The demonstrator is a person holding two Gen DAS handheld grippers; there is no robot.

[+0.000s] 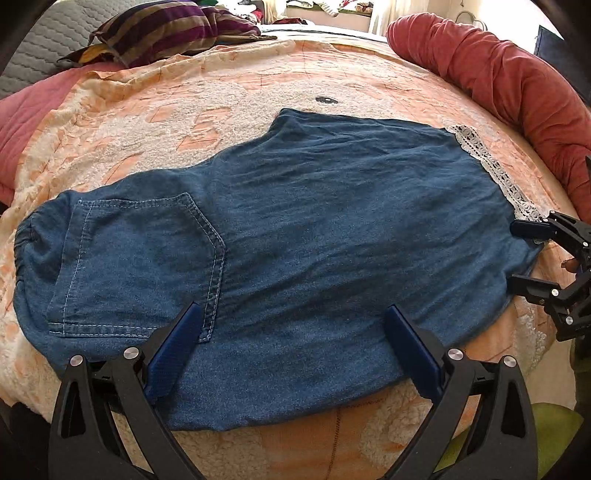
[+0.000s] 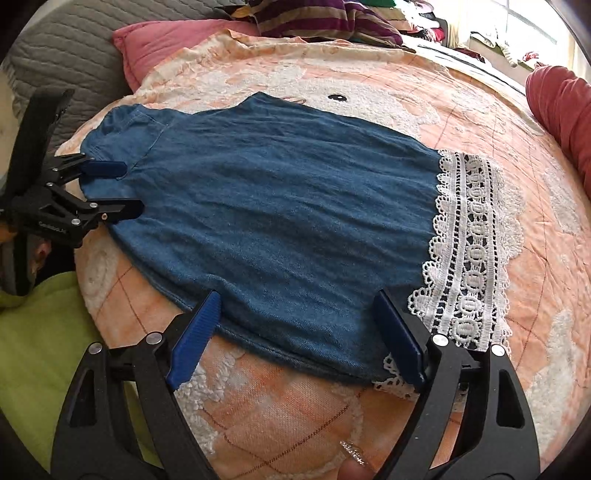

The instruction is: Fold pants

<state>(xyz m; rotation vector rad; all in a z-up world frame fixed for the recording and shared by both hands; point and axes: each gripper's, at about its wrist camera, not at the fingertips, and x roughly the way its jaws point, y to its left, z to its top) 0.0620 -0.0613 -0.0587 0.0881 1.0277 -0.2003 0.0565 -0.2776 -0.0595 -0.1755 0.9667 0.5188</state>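
Blue ribbed pads tip both grippers, and both stand with their jaws wide apart and nothing clamped. Closest in, the left gripper (image 1: pixel 291 339) hangs over the near edge of the pants (image 1: pixel 280 229), its pads straddling the denim just beside the stitched back pocket (image 1: pixel 140 262); whether they touch the cloth I cannot tell. The right gripper (image 2: pixel 299 332) hovers over the near edge at the leg end, one pad over the denim, the other right by the white lace trim (image 2: pixel 469 254). A fingertip with a glittery nail (image 2: pixel 354 456) shows at the bottom of the right wrist view. The pants lie flat, folded lengthwise, across an orange and white fleecy blanket (image 1: pixel 229 110) on a bed. Farther off, a rolled red quilt (image 1: pixel 506 81) lies along one side, a pink pillow (image 2: pixel 162 44) and a striped purple cushion (image 1: pixel 166 33) near the head.
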